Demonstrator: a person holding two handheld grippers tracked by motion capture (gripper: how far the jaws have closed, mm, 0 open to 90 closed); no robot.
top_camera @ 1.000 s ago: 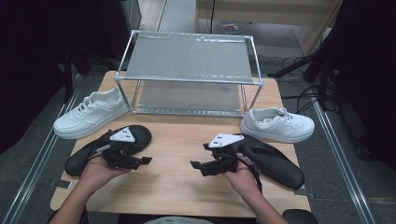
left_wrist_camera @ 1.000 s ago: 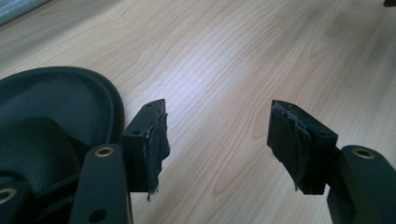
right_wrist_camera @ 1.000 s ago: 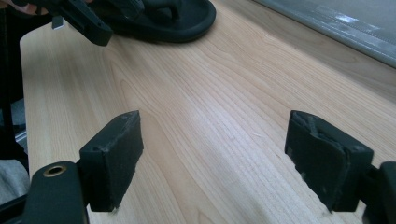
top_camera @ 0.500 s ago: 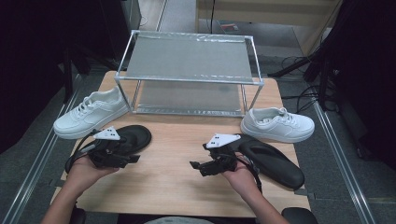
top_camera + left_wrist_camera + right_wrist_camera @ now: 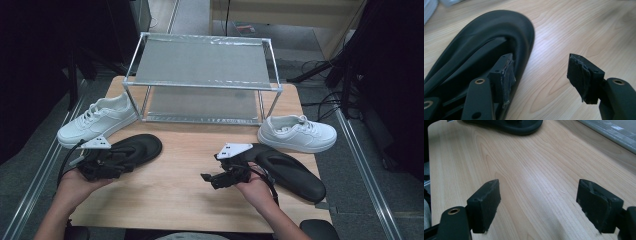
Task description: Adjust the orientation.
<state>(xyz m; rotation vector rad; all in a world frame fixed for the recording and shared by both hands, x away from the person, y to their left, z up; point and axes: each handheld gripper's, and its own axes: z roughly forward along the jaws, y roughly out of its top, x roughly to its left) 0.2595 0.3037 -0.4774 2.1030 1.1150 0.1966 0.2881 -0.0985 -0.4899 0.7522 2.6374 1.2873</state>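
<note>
Two black flip-flops lie on the wooden table point(image 5: 170, 200), one at the left point(image 5: 142, 146) and one at the right point(image 5: 295, 175). My left gripper point(image 5: 125, 169) is open at the left flip-flop's point(image 5: 474, 45) near end. In the left gripper view it point(image 5: 541, 67) has one jaw over the sole and the other over bare wood. My right gripper point(image 5: 206, 179) is open and empty beside the right flip-flop, pointing left. In the right gripper view it point(image 5: 537, 195) hangs over bare wood, with the left flip-flop point(image 5: 506, 126) farther off.
A two-shelf metal rack point(image 5: 200, 75) stands at the back of the table, and its lower edge point(image 5: 609, 132) shows at top right in the right gripper view. One white sneaker point(image 5: 97, 122) lies left of the rack and another point(image 5: 297, 134) to its right. Bare wood lies between the grippers.
My left gripper has slid left along the left flip-flop toward the table's left edge. The right gripper has hardly moved.
</note>
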